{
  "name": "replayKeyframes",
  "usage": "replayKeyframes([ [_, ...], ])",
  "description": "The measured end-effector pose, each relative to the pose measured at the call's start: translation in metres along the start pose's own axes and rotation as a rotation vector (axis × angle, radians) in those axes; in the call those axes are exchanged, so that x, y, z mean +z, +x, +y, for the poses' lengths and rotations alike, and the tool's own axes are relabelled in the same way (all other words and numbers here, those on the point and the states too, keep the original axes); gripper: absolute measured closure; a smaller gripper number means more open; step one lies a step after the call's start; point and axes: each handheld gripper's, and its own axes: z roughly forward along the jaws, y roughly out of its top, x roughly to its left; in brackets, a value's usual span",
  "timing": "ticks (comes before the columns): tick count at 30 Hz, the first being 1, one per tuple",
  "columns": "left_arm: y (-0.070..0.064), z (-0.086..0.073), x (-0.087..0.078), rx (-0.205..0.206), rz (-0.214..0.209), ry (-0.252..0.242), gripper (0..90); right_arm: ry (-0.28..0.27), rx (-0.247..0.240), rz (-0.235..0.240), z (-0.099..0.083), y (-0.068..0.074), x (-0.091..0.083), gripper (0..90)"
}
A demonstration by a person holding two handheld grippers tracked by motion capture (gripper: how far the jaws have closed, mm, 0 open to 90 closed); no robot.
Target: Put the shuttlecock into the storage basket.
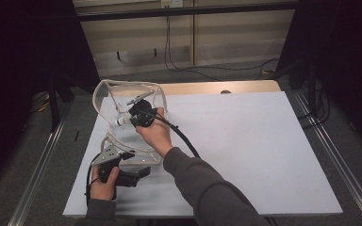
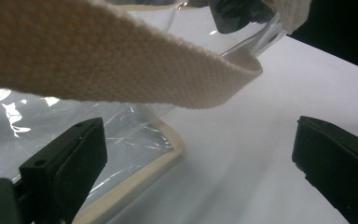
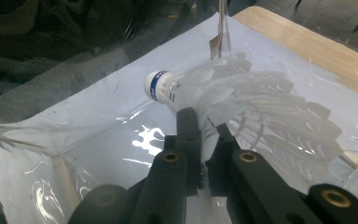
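A clear plastic bag (image 1: 104,101) with beige webbing trim lies open on the left of the white board (image 1: 245,141). My right gripper (image 1: 139,115) reaches into the bag's mouth, shut on a white feather shuttlecock (image 1: 122,120). In the right gripper view the jaws pinch the feathers of the shuttlecock (image 3: 233,95), and its blue-banded cork points away over the bag's clear wall (image 3: 107,135). My left gripper (image 1: 136,165) stands open at the bag's near corner. In the left gripper view the beige strap (image 2: 121,70) hangs above the wide-apart jaws, and the trimmed bag corner (image 2: 168,149) lies by the left jaw.
The white board covers most of a wooden table (image 1: 207,87), with broad free room to the right. Metal rails (image 1: 332,155) run along both sides of the table. Cables (image 1: 207,70) lie on the floor behind it.
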Motion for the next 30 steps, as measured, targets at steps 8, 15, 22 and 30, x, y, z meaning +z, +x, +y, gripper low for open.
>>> replayKeyframes([
  [8, 0.0000, 0.0002, 0.0002, 0.001, 0.000, -0.001, 3.2, 0.006, -0.001, 0.010, -0.0003, 0.0003, 0.0010, 87.5],
  [15, 0.0000, 0.0002, 0.0000, 0.000, 0.001, -0.003, 3.2, 0.007, -0.005, 0.009, -0.0001, 0.0001, 0.0011, 85.0],
  [22, -0.0002, 0.0005, -0.0002, 0.002, 0.002, -0.002, 3.2, 0.020, -0.006, 0.013, -0.0008, 0.0009, 0.0020, 74.0],
  [30, -0.0001, 0.0004, -0.0004, 0.002, 0.005, -0.001, 3.2, 0.020, 0.008, 0.003, -0.0007, 0.0005, 0.0022, 62.7],
])
